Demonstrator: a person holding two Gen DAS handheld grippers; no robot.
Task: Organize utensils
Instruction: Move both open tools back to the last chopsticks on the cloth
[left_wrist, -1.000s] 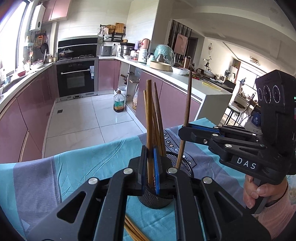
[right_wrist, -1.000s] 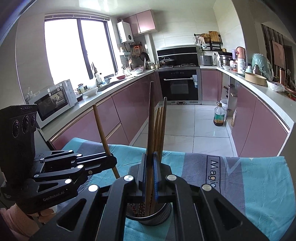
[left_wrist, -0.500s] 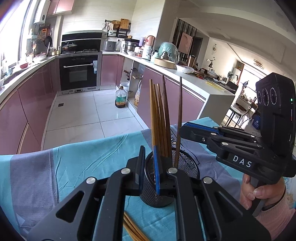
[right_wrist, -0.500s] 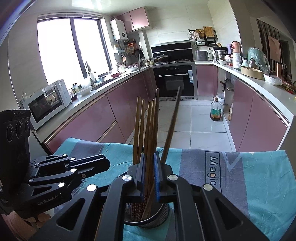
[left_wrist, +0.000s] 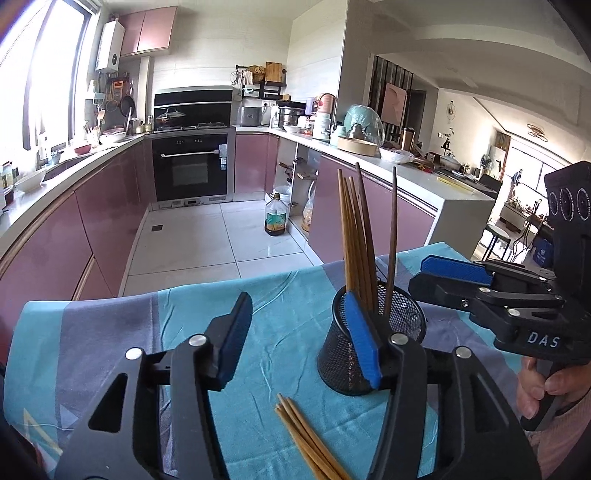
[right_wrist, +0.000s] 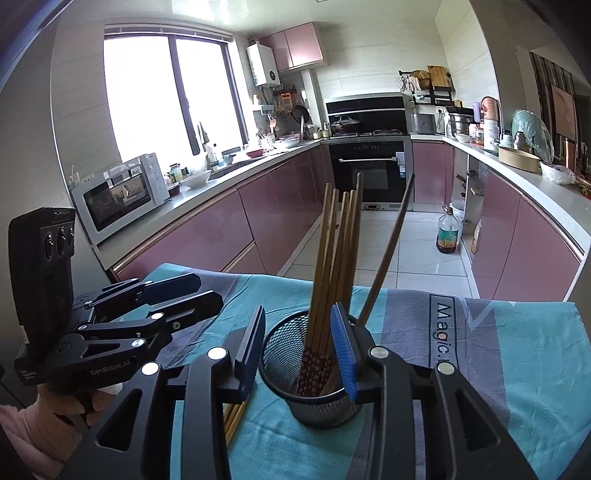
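Both my tongs are spread wide and empty: left gripper (left_wrist: 299, 332), right gripper (right_wrist: 299, 343). Mesh holder (left_wrist: 369, 347) at its 1 o'clock carries upright chopsticks (left_wrist: 356, 236). Loose chopsticks (left_wrist: 306, 439) lie at 6 o'clock; next is a flat pinch there.

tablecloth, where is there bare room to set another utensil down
Free: the teal and grey tablecloth left of the black mesh holder, and right of it by the printed lettering. Crowded: in front of the holder, where loose wooden chopsticks lie.
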